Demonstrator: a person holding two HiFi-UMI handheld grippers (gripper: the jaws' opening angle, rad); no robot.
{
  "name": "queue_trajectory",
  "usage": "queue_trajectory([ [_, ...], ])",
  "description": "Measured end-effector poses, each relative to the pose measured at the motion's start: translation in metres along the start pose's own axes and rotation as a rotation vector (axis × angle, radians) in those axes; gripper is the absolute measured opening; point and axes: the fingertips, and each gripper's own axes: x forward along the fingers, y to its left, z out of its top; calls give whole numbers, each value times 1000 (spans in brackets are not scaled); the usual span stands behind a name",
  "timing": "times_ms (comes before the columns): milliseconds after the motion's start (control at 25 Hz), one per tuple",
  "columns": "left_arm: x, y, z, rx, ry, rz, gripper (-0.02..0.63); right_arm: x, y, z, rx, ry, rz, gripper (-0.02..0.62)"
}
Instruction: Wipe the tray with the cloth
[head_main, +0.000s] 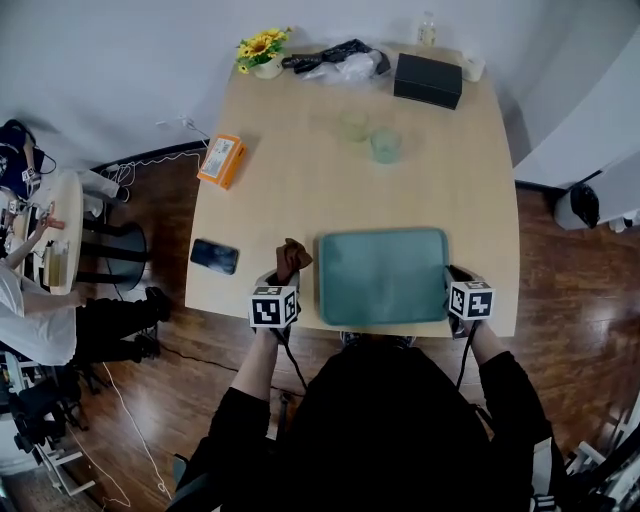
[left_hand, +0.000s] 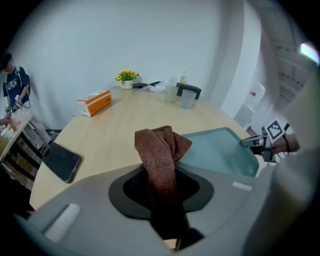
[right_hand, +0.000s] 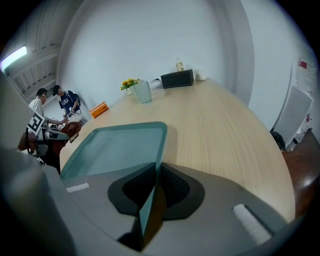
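Lying flat near the front edge of the table (head_main: 330, 190), the tray (head_main: 383, 277) is clamped at its right rim by the right gripper (head_main: 455, 280). In the right gripper view the jaws are seen pressed together on that thin teal rim, with the tray's empty basin stretching ahead and to the left of them. The cloth (head_main: 292, 258), brown and bunched, is pinched by the left gripper (head_main: 284, 278) just beside the tray's left edge. In the left gripper view the jaws are closed on the cloth's lower part, and its loose upper folds stand up above them. Whether the cloth touches the tray cannot be told. A phone (head_main: 214, 256) is seen on the table left of the cloth, and an orange box (head_main: 221, 160) lies farther back at the left edge. Two cups (head_main: 369, 135), a black box (head_main: 428, 80) and flowers (head_main: 262, 48) are set toward the far end, well apart from the tray.
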Motion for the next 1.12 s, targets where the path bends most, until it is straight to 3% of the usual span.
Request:
queue_trajectory([
  [160,7,-31,21,65,3,-42,75,-1,0,0,8,-13,-8,34],
  [320,33,-41,33,128,44,-28,75,0,1,0,1,-16,-7,34],
  [600,52,-46,31,152,92,-23,75,-1,2,-1,-5,-23,-9,34],
  [840,87,-79,47,282,133,-55,77,-1,3,0,-8,-33,-11,34],
  [1000,96,-130,58,288,153,-132,77,-1,5,-2,-10,-32,-19,34],
  [1120,111,-194,68,304,142,-250,77,-2,6,-1,-18,-34,-19,34],
])
